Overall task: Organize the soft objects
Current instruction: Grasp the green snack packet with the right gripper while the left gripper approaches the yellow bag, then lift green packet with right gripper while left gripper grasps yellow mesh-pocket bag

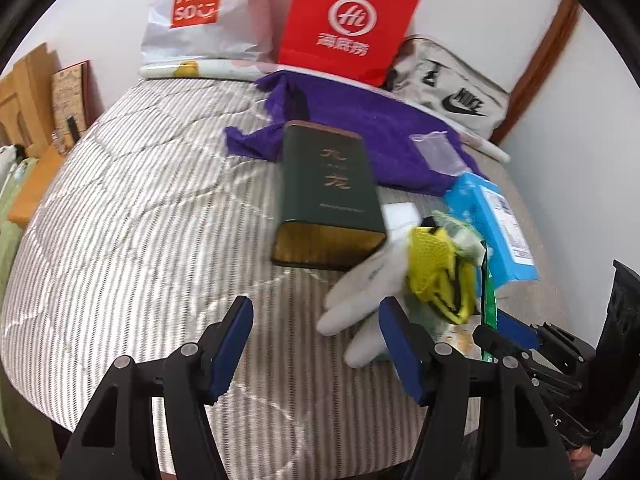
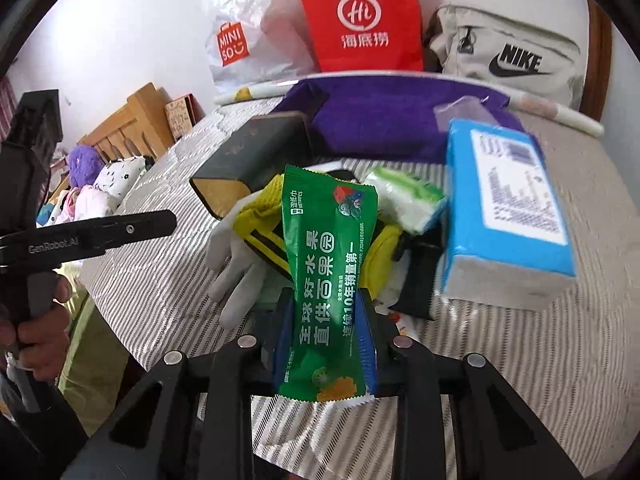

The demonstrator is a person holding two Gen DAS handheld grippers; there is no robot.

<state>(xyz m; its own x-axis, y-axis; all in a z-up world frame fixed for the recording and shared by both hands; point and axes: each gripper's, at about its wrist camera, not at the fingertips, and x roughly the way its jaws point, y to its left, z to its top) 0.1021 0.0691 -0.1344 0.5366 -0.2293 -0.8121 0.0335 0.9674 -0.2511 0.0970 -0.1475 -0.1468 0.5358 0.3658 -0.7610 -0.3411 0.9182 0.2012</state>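
Observation:
My right gripper (image 2: 326,314) is shut on a green wet-wipes packet (image 2: 330,256), pinched near its lower half and lifted over a pile on the striped bed. The pile holds a grey glove (image 1: 360,292), a yellow mesh item (image 1: 432,256), a small green-white tissue pack (image 2: 408,196) and a blue tissue pack (image 2: 508,208). My left gripper (image 1: 316,312) is open low over the quilt. The glove's fingers lie just beyond its right fingertip, with nothing gripped. A dark green tin box (image 1: 328,196) lies behind the glove.
A purple cloth (image 1: 360,120) is spread behind the tin, with a clear plastic bag (image 1: 436,152) on it. A red paper bag (image 1: 344,20), a white Miniso bag (image 1: 196,12) and a grey Nike bag (image 1: 452,92) stand along the wall. Striped quilt (image 1: 140,220) stretches left.

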